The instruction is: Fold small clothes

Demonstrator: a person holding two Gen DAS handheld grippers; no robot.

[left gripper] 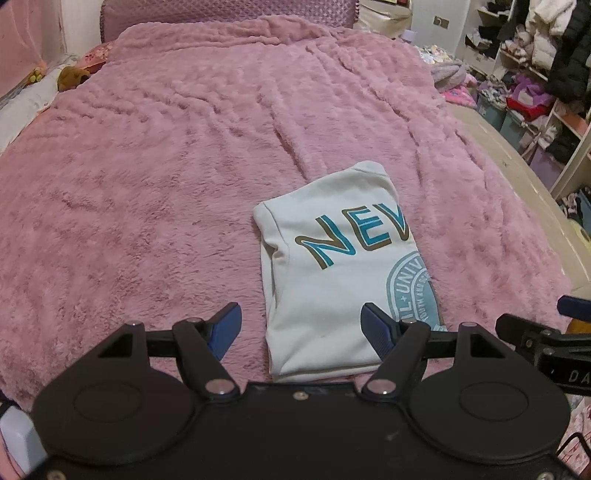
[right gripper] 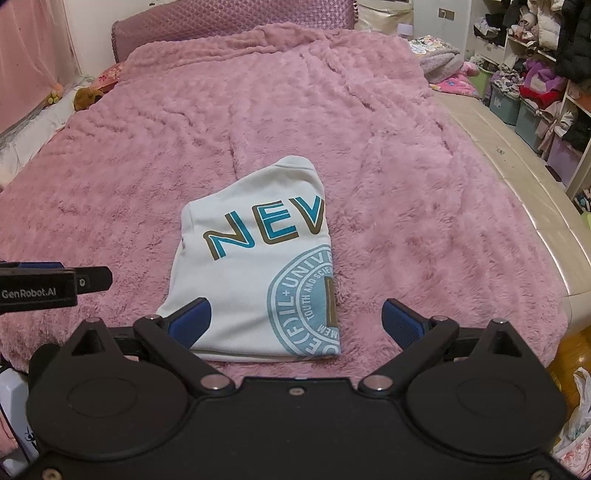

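A small white T-shirt (left gripper: 332,266) with blue and brown lettering and a round blue seal lies folded into a narrow upright rectangle on the pink fluffy blanket (left gripper: 166,166). My left gripper (left gripper: 301,326) hovers open over the shirt's near left part, nothing between its blue pads. In the right wrist view the same shirt (right gripper: 258,258) lies ahead and slightly left. My right gripper (right gripper: 295,321) is open above the shirt's near right edge, holding nothing. The right gripper's body also shows at the right edge of the left wrist view.
The blanket (right gripper: 406,184) covers a bed with a pink headboard (right gripper: 229,22) at the far end. Shelves and bins crammed with clothes (right gripper: 535,85) stand along the right. The bare mattress edge (right gripper: 517,177) runs on the right. A brown plush toy (left gripper: 72,77) lies at far left.
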